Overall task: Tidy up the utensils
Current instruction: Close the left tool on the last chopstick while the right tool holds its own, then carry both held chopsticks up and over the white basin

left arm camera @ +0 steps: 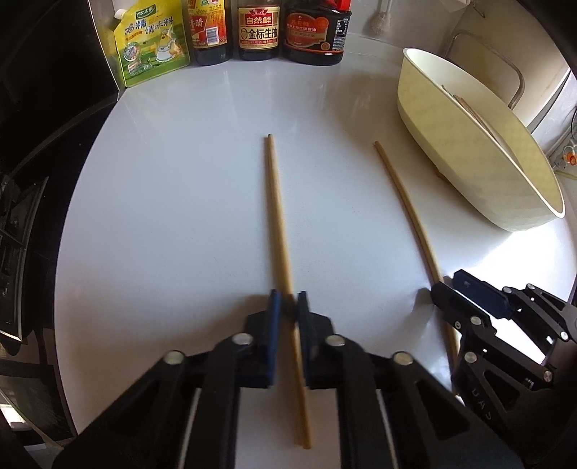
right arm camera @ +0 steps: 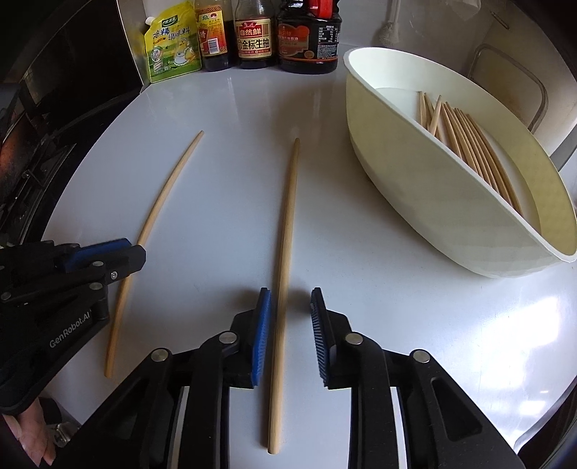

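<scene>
Two wooden chopsticks lie on the white counter. In the left wrist view, my left gripper (left arm camera: 288,301) has its blue pads nearly closed around the left chopstick (left arm camera: 276,202), which rests on the counter. My right gripper (right arm camera: 290,301) is open, its jaws straddling the right chopstick (right arm camera: 286,231) without touching it. The left chopstick (right arm camera: 162,202) and left gripper (right arm camera: 130,252) also show in the right wrist view; the right chopstick (left arm camera: 404,209) and right gripper (left arm camera: 450,288) show in the left wrist view. A cream oval bin (right arm camera: 414,187) at the right holds several chopsticks (right arm camera: 465,144).
Sauce bottles (left arm camera: 258,29) and a yellow-green seasoning pouch (left arm camera: 151,43) stand along the back of the counter (left arm camera: 173,202). A dark stove (left arm camera: 21,234) borders the left edge. The cream bin (left arm camera: 450,151) sits at the right, with a sink rim (right arm camera: 505,72) behind it.
</scene>
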